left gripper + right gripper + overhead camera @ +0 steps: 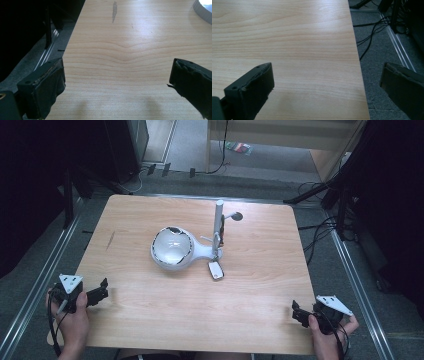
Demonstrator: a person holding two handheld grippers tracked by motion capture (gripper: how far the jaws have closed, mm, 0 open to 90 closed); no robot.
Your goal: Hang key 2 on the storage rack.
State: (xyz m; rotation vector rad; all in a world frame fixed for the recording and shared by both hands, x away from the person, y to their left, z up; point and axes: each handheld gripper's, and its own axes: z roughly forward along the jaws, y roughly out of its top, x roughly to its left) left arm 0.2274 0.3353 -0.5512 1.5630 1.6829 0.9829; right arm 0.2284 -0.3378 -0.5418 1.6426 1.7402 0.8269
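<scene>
The wooden table [150, 320] sits over a grey floor with cables. From the high view I see a white round machine [172, 249] with a pole [218, 222] in the middle, and a small white remote [216, 270] just beside its base. My left gripper [102, 292] is at the near left edge, my right gripper [296, 312] at the near right corner, both well apart from the machine. The gripper views show what the high view cannot: both sets of jaws gape wide with bare wood between them, and the right one hangs over the table edge.

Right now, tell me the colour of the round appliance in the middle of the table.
White, with a glossy domed top; the round appliance shows best in the high view.
</scene>
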